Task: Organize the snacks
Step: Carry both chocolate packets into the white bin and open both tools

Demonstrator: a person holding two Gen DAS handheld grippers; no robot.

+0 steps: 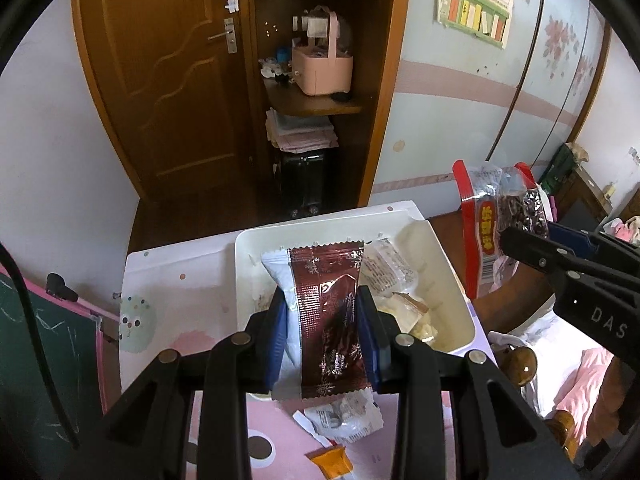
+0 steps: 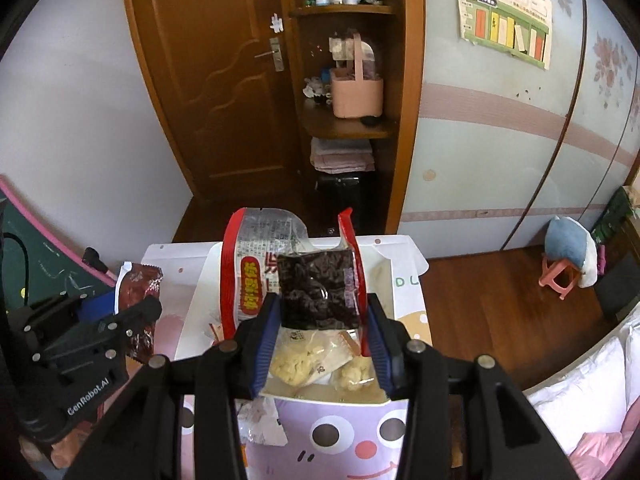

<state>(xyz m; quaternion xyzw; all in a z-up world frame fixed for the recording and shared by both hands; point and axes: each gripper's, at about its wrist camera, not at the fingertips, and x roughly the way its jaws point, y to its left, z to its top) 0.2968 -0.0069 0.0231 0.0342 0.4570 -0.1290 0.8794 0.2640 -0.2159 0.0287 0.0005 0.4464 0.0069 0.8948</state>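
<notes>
A: What has the left claw point(image 1: 326, 336) got?

B: It is clenched on a dark red foil snack packet point(image 1: 332, 320), blue pads pressing both long sides. The packet hangs above the near end of the white tray point(image 1: 456, 280), not touching it. In the right wrist view the same packet point(image 2: 138, 300) sits left of the tray, held up off the worktop.

A: And the right claw point(image 2: 322, 328)?

B: Grasping a red-trimmed clear bag of dark snacks point(image 2: 316, 284), held upright over the tray point(image 2: 200, 292). From the left wrist view that bag point(image 1: 500, 228) hangs past the tray's right edge, with the right claw point(image 1: 520, 248) pinching its lower part.

A: What is in the tray?

B: At least 2 clear packets with pale crumbly pieces point(image 2: 304, 354) lie on its floor, toward the near end in the right wrist view. From the left view, one such packet point(image 1: 390, 268) lies just beyond the foil packet.

A: Anything loose on the worktop?

B: The pink cartoon-print worktop point(image 1: 168, 288) carries a crumpled clear wrapper point(image 1: 344, 420) near its front edge, just short of the tray, and a small orange sachet point(image 1: 330, 460) closer still to that edge. The wrapper point(image 2: 260, 420) also shows in the right view, by the tray's near left corner.
</notes>
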